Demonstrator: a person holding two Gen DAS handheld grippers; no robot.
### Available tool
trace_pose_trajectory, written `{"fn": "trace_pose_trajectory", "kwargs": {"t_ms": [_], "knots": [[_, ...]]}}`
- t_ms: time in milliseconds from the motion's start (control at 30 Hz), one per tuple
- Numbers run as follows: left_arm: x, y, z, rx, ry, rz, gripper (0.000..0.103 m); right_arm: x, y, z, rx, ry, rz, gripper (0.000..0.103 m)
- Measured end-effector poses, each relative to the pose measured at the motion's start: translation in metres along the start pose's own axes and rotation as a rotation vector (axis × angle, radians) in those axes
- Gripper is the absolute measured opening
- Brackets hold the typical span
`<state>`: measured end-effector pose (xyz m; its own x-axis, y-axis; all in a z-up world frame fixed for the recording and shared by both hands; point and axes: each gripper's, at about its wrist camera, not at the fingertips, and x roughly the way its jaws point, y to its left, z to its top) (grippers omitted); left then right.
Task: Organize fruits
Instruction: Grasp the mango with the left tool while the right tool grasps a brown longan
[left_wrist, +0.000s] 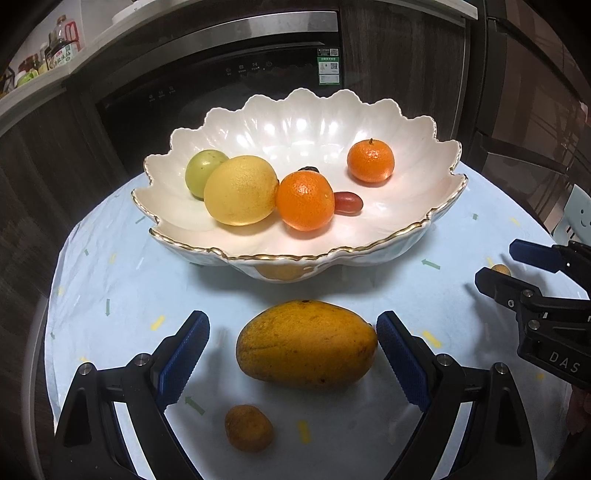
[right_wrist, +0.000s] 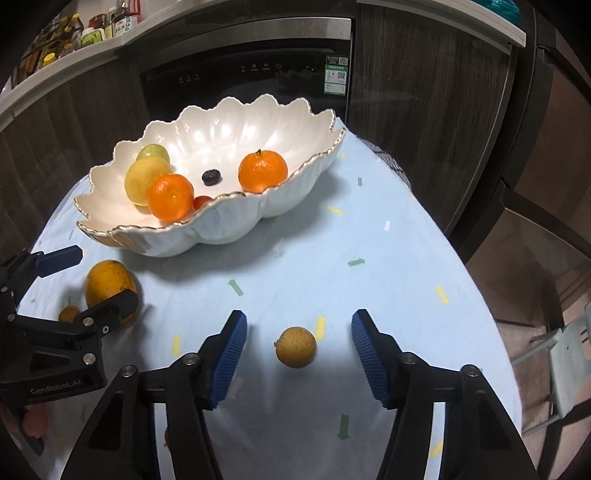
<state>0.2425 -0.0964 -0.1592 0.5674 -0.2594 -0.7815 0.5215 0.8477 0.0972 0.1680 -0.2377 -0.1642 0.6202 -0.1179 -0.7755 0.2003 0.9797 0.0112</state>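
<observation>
1. While the scalloped white bowl (left_wrist: 406, 206) already holds a green fruit (left_wrist: 201, 168), a yellow citrus (left_wrist: 240, 190), two tangerines (left_wrist: 304, 201) and a small red fruit (left_wrist: 349, 202), three pieces lie loose on the pale blue tablecloth (left_wrist: 110, 280) in front of it.
2. Farthest left, the left gripper (left_wrist: 291, 356) stands wide around the mango (left_wrist: 306, 343), gripping nothing; its right pad looks to be at or just beside the mango's pointed end, the left pad clearly apart.
3. Closing from here may push the mango sideways before both pads seat, because contact comes on one side first and the skin is smooth and rounded.
4. A small brown fruit (left_wrist: 248, 427) lies just below the mango, between the fingers' bases; a shove could roll it off the cloth.
5. Over to the right, the right gripper (right_wrist: 299, 349) brackets a small round brown fruit (right_wrist: 296, 347), jaws at a middling spread and clear of it on both sides.
6. That fruit is small and round, so an off-centre pinch could squirt it out towards the table edge.
</observation>
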Motion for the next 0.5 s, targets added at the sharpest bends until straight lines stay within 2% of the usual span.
{"fn": "trace_pose_trajectory", "kwargs": {"t_ms": [133,233,400,500], "knots": [[0.003,0.0,0.0,-0.005,0.003,-0.002,0.093,0.003,-0.001,-0.003,0.001,0.009,-0.002,0.055],[0.006,0.0,-0.001,-0.005,0.004,0.002,0.092,0.007,0.0,-0.006,0.0,0.026,0.003,0.043],[0.009,0.0,-0.002,-0.005,0.006,0.002,0.09,0.007,0.001,-0.007,-0.006,0.017,-0.002,0.039],[0.011,-0.002,-0.003,0.0,0.009,-0.002,0.086,0.006,0.001,-0.008,-0.012,0.012,-0.003,0.031]]}}
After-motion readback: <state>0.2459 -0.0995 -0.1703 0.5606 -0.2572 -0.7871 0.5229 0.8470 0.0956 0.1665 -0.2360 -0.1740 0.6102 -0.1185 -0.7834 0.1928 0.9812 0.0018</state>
